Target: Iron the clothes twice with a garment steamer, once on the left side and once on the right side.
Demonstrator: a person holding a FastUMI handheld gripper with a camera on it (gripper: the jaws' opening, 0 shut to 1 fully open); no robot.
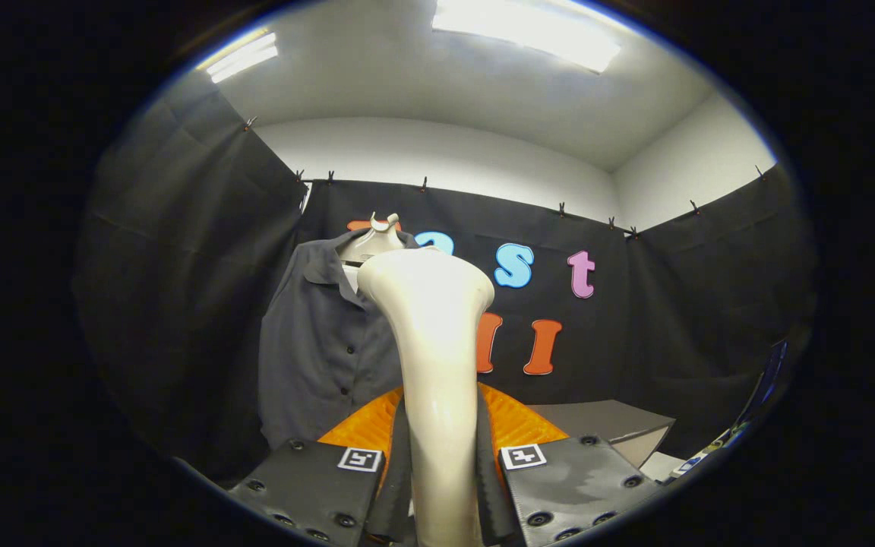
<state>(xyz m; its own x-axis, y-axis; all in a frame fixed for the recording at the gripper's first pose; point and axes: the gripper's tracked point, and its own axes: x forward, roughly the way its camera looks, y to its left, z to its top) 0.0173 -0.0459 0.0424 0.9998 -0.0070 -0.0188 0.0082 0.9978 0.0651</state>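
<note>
A cream-white garment steamer (437,357) stands upright between my fingers, its wide head up top and its slim handle running down between them. My gripper (441,463) is shut on that handle, both fingers pressing its sides. Beyond the steamer hangs a dark grey buttoned shirt (323,342) on a pale mannequin neck (375,241). The steamer head covers the shirt's right part; its collar, button row and left half show. The head looks close to the shirt, but I cannot tell whether it touches the cloth.
A grey table (620,425) juts out beyond the fingers to the right of the steamer. Black cloth walls close the booth on the left, back and right. Some coloured flat objects (718,444) lie at the table's right end.
</note>
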